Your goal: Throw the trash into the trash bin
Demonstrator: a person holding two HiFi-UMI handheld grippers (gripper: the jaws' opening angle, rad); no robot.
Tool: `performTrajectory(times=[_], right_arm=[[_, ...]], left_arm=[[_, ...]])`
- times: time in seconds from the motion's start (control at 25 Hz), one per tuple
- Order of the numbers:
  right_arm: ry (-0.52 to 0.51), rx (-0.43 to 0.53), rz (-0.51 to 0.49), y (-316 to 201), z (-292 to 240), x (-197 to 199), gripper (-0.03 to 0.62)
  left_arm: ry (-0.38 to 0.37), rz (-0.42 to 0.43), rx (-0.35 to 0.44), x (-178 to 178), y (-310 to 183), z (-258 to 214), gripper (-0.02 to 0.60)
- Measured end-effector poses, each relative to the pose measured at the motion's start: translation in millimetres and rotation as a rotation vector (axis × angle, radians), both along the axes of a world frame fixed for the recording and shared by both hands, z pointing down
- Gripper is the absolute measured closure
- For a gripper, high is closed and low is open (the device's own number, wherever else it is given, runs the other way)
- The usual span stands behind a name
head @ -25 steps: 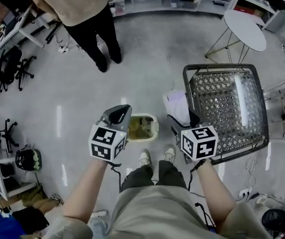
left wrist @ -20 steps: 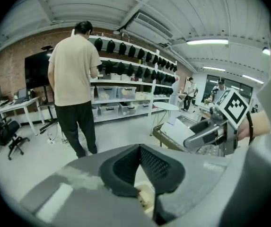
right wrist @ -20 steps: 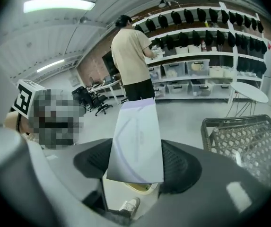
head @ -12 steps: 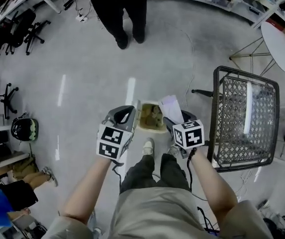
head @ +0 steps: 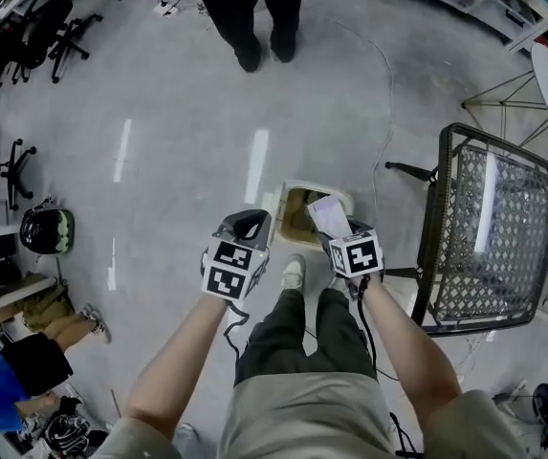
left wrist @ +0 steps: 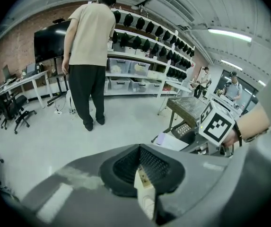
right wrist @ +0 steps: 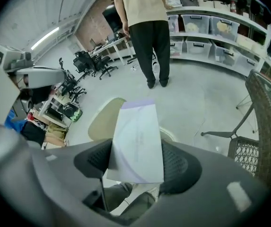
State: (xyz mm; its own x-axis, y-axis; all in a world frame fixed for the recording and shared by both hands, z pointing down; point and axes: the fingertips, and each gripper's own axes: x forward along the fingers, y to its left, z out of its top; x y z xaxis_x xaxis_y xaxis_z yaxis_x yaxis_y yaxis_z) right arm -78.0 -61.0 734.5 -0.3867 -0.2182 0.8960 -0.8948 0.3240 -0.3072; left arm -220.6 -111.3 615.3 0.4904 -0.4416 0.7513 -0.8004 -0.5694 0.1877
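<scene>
**Pretty sure this is a lab or workshop space**

Bare concrete floor (head: pixel 178 113), a brick wall (left wrist: pixel 12 56), and long shelves (left wrist: pixel 140 56) loaded with plastic storage bins (left wrist: pixel 118 66). There are also desks (left wrist: pixel 19 79), rolling office chairs (left wrist: pixel 17 112) and a big dark screen (left wrist: pixel 48 41).

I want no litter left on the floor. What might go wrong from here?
1. The paper in the right tool is broad and light and sits near the trash bin's edge. Released here, it may drift outside.
2. The left tool, shut on a small scrap, is left of the bin. Letting go now would likely drop the scrap on the floor.
</scene>
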Motion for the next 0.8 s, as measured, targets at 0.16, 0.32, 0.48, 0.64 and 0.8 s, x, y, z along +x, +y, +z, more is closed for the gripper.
performTrajectory(times=[0.16,0.32,0.48,0.64,0.8], right_arm=[[0.041,-0.035,-0.031,3.3,36.3,-0.5,0.287],[0.060,-0.065,-0.010,7.5,64.4,5.0,0.283],[0.067,-0.071,0.047,5.1,87.6,11.4,0.259],[0.077,-0.074,0.095,6.2,91.8,24.7,0.254],[0.080,-0.057,0.101,11.6,79.1,38.0,0.281]], left_arm=[[-0.005,-0.025,-0.033,-6.0,8.0,23.3,0.579],[0.012,-0.050,-0.060,-4.0,17.0,35.7,0.579],[0.014,-0.036,-0.067,-4.1,23.8,43.8,0.578],[0.012,-0.071,-0.076,-14.6,24.0,47.7,0.579],[0.014,-0.076,-0.072,-16.4,24.9,45.7,0.579]])
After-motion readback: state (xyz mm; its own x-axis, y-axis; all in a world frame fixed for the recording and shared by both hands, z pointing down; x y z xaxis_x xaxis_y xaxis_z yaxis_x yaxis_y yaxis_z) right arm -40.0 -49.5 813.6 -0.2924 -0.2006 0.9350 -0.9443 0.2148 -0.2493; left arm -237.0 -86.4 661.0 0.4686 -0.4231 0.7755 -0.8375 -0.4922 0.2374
